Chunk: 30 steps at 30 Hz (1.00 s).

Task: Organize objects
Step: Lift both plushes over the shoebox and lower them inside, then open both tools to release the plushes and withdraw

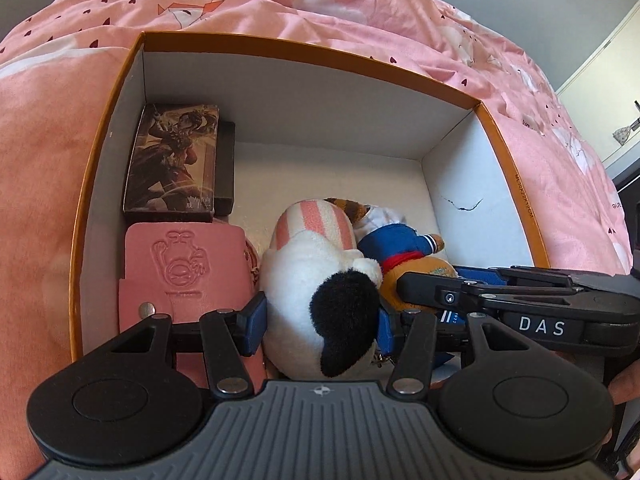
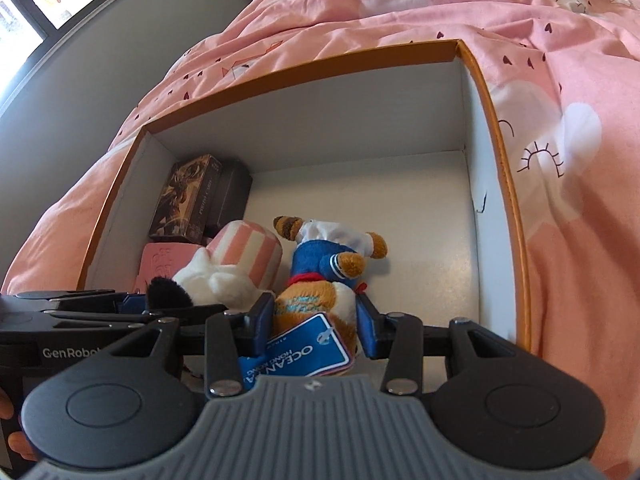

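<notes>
Left wrist view: your left claw [image 1: 320, 320] sits inside the orange-rimmed box [image 1: 304, 50], blue pads [image 1: 256, 316] on either side of the white plush with a black patch and pink striped end [image 1: 320, 280]. Pads touch the plush flanks, so the claw is closed on it. The plush lies on the box floor, near the front wall. Left of it, a pink embossed leather pouch [image 1: 180, 272] lies against the left wall; behind that, an illustrated card box [image 1: 176, 160] with a dark box [image 1: 226, 168] just beside it, in the far left corner.

Right wrist view: your right claw [image 2: 316, 320] straddles the brown bear plush in blue sailor outfit [image 2: 324, 264], pads against its orange lower body, gripping it. A blue tag reading OCEAN [image 2: 304, 352] hangs from it toward the camera. The bear lies just beside the white plush [image 2: 232, 264], right of it, roughly mid-box. The right part of the box floor [image 2: 432, 240] is bare white. The box rests on a bed with a pink heart-print duvet [image 2: 560, 200]. Both claws are close together, side by side.
</notes>
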Each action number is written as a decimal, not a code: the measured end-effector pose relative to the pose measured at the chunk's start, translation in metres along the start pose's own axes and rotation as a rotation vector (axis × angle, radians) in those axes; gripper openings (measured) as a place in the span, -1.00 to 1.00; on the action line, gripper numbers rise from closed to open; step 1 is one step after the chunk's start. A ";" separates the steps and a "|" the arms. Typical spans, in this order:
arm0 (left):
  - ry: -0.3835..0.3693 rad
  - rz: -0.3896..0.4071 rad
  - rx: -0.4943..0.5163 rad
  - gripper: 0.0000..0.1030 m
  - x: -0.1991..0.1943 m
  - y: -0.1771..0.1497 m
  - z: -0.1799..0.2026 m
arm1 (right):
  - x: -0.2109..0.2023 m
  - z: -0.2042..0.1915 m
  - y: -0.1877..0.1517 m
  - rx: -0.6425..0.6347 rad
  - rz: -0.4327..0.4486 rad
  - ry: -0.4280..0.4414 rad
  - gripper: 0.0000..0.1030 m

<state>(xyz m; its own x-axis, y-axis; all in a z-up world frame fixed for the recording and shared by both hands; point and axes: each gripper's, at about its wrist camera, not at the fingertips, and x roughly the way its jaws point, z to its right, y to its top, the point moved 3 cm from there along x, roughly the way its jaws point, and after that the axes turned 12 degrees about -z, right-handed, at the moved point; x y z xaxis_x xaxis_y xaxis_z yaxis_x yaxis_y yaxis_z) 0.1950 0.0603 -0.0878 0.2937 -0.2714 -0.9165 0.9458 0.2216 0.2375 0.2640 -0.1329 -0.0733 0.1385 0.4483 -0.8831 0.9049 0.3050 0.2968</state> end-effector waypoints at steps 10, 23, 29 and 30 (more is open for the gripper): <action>0.032 0.041 0.094 0.29 -0.004 -0.007 0.006 | 0.028 -0.005 0.016 -0.110 -0.162 -0.003 -0.12; 0.083 0.063 0.188 -0.15 -0.008 -0.010 0.018 | 0.039 -0.006 0.016 -0.110 -0.192 -0.025 -0.07; 0.047 0.084 0.158 -0.09 -0.019 -0.012 0.014 | 0.034 -0.011 0.016 -0.123 -0.156 -0.063 0.07; 0.042 0.090 0.156 -0.09 -0.022 -0.013 0.014 | 0.032 -0.012 0.016 -0.128 -0.147 -0.074 0.10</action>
<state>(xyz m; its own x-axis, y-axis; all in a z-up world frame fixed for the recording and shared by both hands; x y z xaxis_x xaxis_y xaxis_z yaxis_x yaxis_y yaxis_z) 0.1785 0.0499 -0.0664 0.3754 -0.2173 -0.9010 0.9268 0.0949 0.3633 0.2779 -0.1032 -0.0927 0.0425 0.3293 -0.9433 0.8599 0.4686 0.2023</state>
